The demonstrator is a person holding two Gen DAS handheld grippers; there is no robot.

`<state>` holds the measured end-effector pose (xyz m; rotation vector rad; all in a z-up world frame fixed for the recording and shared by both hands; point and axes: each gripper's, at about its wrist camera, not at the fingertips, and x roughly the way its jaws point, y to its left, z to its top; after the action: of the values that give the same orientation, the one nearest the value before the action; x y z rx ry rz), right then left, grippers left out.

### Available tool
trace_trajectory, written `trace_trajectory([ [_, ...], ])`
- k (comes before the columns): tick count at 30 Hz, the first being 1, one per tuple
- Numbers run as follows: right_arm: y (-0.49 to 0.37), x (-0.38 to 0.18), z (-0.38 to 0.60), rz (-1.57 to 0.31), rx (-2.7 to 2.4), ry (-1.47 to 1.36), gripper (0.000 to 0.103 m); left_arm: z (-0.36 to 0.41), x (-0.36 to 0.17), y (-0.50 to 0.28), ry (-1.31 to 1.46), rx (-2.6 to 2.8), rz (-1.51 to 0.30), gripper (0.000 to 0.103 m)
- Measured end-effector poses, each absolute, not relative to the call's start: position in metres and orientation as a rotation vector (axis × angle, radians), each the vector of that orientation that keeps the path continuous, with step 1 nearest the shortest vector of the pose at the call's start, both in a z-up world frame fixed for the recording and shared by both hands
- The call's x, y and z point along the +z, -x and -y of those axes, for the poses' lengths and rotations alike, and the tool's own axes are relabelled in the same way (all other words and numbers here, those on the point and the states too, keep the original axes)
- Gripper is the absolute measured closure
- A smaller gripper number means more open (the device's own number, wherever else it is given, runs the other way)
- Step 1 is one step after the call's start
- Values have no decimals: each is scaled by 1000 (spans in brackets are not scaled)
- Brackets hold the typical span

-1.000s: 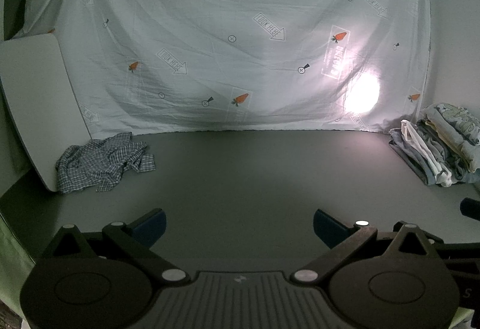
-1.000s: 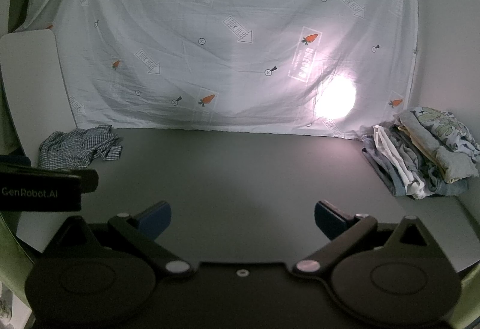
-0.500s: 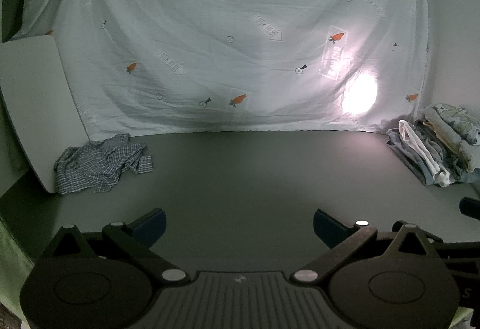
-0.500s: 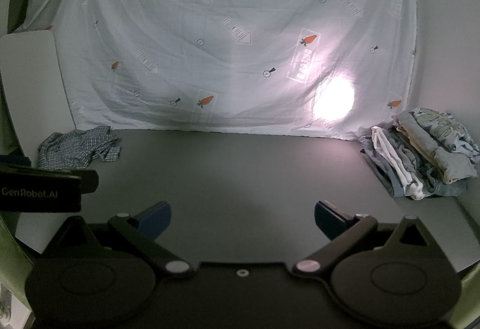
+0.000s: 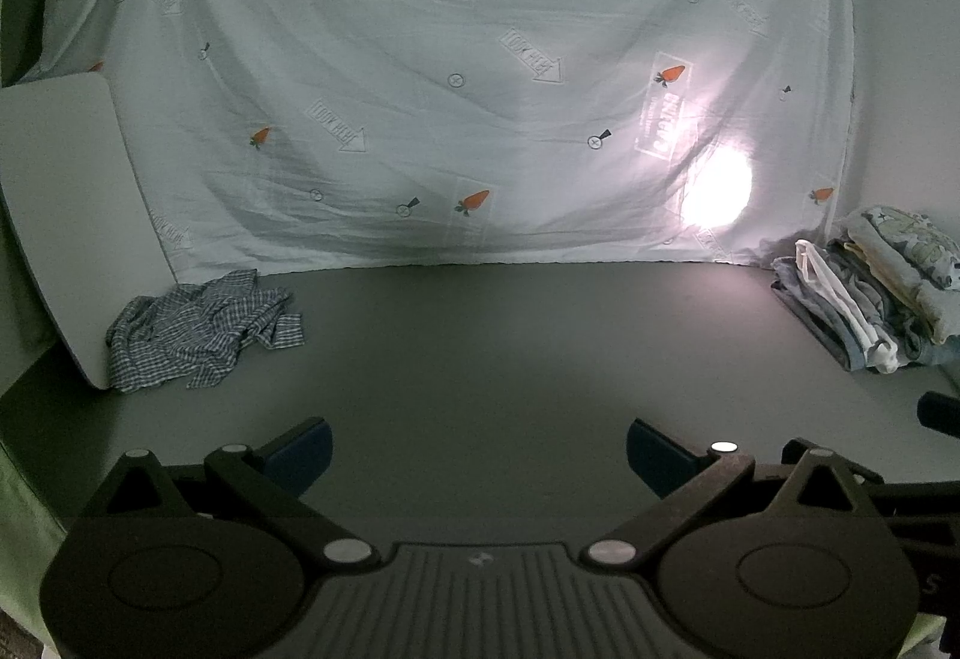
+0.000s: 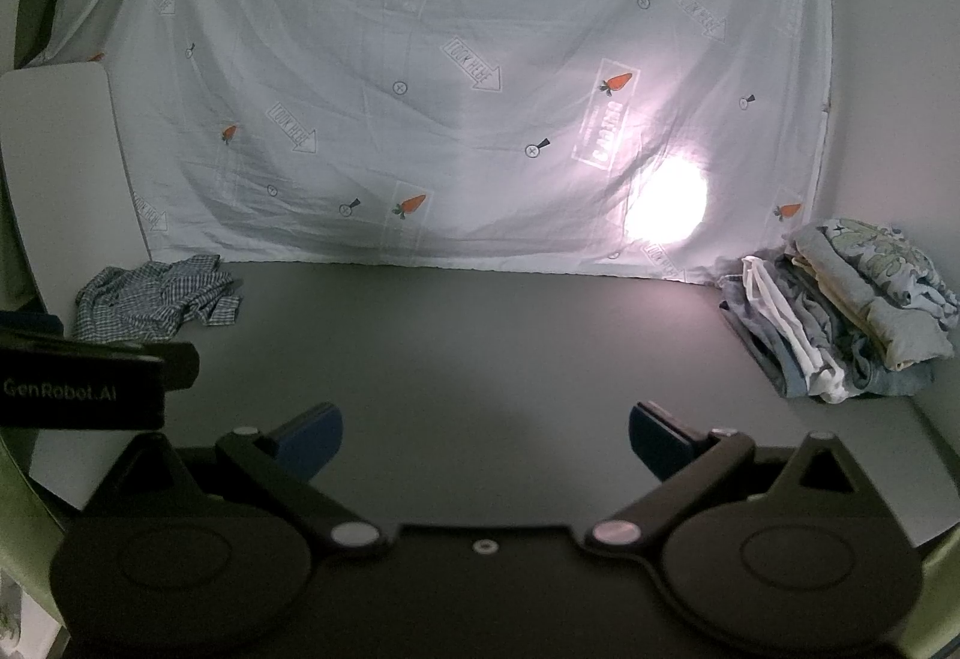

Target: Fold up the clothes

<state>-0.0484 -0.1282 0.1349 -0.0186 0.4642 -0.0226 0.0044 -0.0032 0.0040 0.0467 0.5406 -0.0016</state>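
A crumpled blue-and-white checked shirt [image 5: 201, 335] lies at the far left of the grey table [image 5: 480, 347]; it also shows in the right wrist view [image 6: 156, 299]. A stack of folded clothes [image 5: 876, 293] sits at the far right, also in the right wrist view [image 6: 840, 311]. My left gripper [image 5: 478, 452] is open and empty above the table's near part. My right gripper [image 6: 485, 440] is open and empty too. The left gripper's body [image 6: 84, 377] shows at the left edge of the right wrist view.
A pale sheet with carrot prints [image 5: 480, 89] hangs behind the table, with a bright light spot [image 5: 717, 191] on it. A white board [image 5: 66, 215] leans at the left beside the shirt.
Both views have shifted only slightly; the shirt and the folded stack stay in place. Both grippers stay open and empty.
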Motion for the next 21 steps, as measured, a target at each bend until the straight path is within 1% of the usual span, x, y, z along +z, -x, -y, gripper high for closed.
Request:
trace_trajectory([
  [21, 45, 134, 124, -466, -42, 6, 0, 3, 0, -7, -21, -9, -556, 0],
])
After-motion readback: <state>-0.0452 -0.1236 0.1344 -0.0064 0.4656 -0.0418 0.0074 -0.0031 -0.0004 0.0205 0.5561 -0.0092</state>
